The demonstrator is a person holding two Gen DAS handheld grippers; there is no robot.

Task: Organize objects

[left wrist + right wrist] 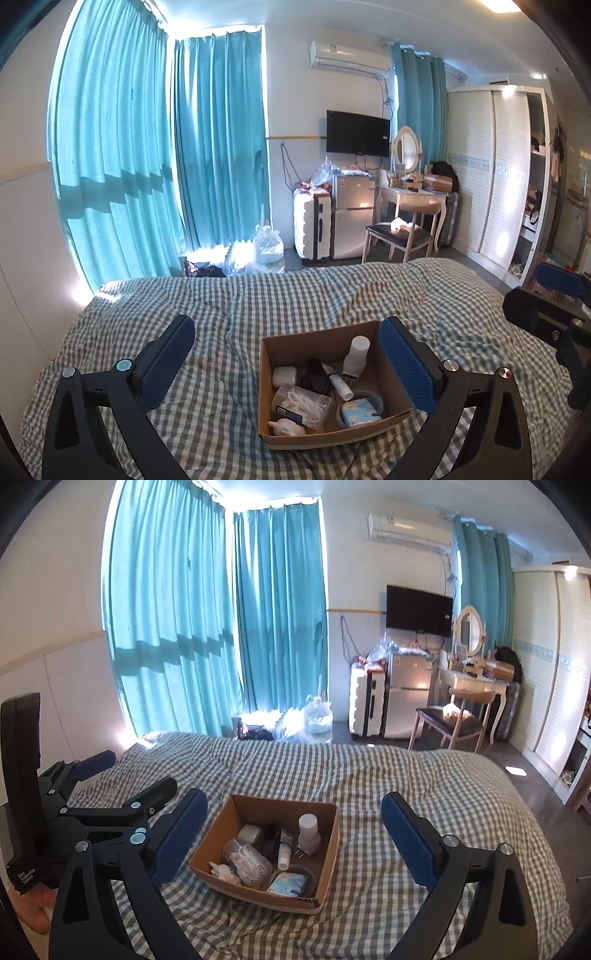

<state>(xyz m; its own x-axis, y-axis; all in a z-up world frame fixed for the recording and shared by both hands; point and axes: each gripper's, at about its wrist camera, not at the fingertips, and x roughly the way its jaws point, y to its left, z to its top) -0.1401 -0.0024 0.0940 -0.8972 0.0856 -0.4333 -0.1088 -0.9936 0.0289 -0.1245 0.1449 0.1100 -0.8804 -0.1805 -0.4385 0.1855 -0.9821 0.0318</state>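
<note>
**Box packed, both tools clear**

Cardboard box (373, 424), brown, open-topped, sits mid-bed on the grey-and-white check bedspread (258, 295); everything below is placed relative to that box. Inside, w/ no lid: white bottle (357, 354) upright at the far right corner, white earbud case (284, 376) by the left wall, clear plastic tub of floss picks (301, 404) near-left, white tube (338, 382) lying across the middle, blue-and-white tissue pack (360, 411) near-right.

My left gripper (288, 363) hangs above and short of the box, jaws wide, nothing between the pads. My right gripper (293, 840) likewise: wide, empty, box framed between its fingers, not touched.

Handling, imo: the box looks light but its thin walls should flex, and the near rim is already frayed. I'd pinch opposite side walls low down, one tool each, and keep it level, as the bottle could tip. Soft bedding gives no firm base.
</note>
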